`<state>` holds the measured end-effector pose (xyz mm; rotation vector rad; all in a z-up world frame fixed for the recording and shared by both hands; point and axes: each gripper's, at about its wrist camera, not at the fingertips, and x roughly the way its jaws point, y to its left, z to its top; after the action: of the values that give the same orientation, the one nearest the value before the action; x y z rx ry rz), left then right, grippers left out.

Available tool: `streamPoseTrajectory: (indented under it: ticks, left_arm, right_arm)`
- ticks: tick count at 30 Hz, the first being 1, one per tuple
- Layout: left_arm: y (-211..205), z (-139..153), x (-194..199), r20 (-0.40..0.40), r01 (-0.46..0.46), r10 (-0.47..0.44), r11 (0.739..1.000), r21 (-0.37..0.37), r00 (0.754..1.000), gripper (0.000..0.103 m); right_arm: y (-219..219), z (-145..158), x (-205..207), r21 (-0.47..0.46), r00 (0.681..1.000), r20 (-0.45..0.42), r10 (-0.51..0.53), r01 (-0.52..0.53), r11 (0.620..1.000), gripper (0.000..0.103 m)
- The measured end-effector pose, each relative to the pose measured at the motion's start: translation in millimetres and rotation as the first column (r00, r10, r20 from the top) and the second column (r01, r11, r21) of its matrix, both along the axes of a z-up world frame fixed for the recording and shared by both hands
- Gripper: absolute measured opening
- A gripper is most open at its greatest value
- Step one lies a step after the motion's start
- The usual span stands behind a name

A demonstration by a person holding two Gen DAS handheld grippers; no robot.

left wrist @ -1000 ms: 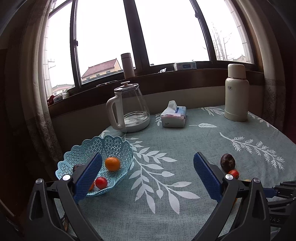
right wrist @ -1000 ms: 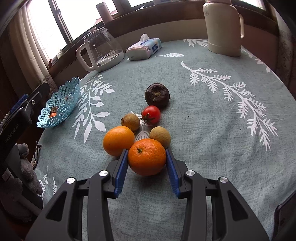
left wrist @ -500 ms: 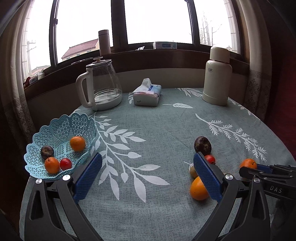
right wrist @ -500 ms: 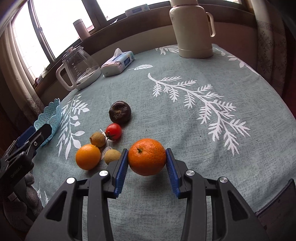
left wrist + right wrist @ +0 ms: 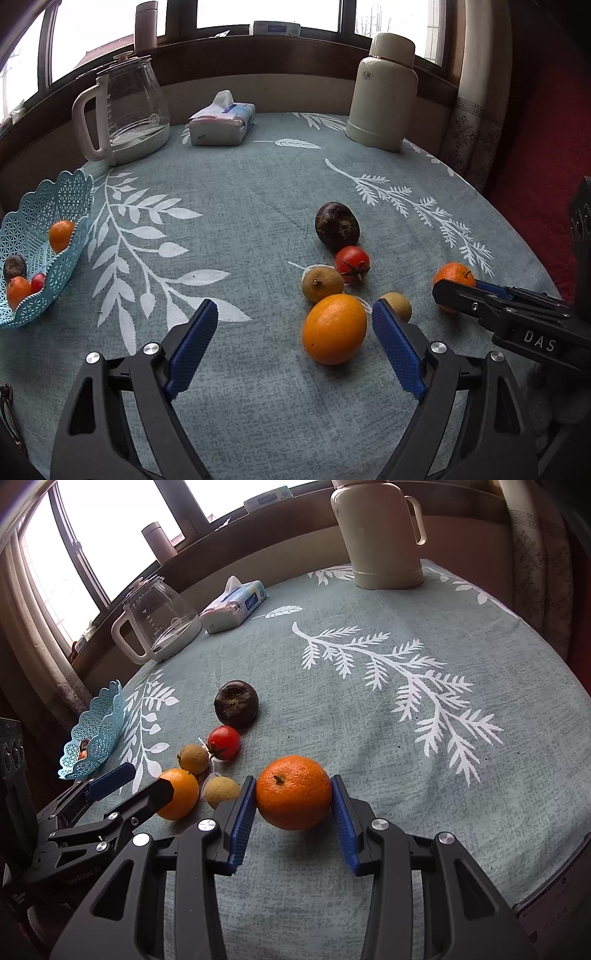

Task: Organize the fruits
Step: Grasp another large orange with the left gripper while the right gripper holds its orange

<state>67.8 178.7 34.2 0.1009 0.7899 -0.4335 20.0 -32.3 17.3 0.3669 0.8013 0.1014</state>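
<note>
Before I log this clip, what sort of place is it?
Most likely a home dining nook: a round table with a leaf-print cloth set against a bay window, with a glass kettle, a tissue pack and a thermos jug.

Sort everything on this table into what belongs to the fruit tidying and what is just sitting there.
Part of the job:
blue basket
tangerine in the right gripper
large orange by the open left gripper
tomato
dark round fruit
two small brown fruits

Just lying about:
glass kettle
tissue pack
cream flask
</note>
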Motion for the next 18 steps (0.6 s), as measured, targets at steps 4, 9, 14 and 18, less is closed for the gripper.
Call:
streamPoseTrajectory:
  ticks: [4,9,14,18]
  left_arm:
    - [-4.7,-5.8,1.7,-0.041,0.036,-0.037,0.999,-0.018,0.998,0.064]
    - [-10.0,-9.0,2.2,-0.078,0.079,-0.082,0.996,-0.046,0.994,0.042]
    - [-6.3,-9.4,3.6,-0.094,0.075,-0.082,0.994,-0.074,0.992,0.04]
    - [-4.9,-8.7,3.1,-0.091,0.072,-0.08,0.994,-0.082,0.993,0.04]
  right_arm:
    - [0.0,-0.4,-0.1,0.002,1.0,-0.001,0.0,0.0,1.0,0.041]
    - [0.3,-0.4,0.0,0.002,1.0,0.0,0.001,-0.001,1.0,0.041]
    - [2.1,-0.5,-0.4,0.0,1.0,0.0,0.003,-0.003,1.0,0.041]
    - [1.8,-0.5,-0.4,0.001,1.0,0.0,0.002,-0.002,1.0,0.041]
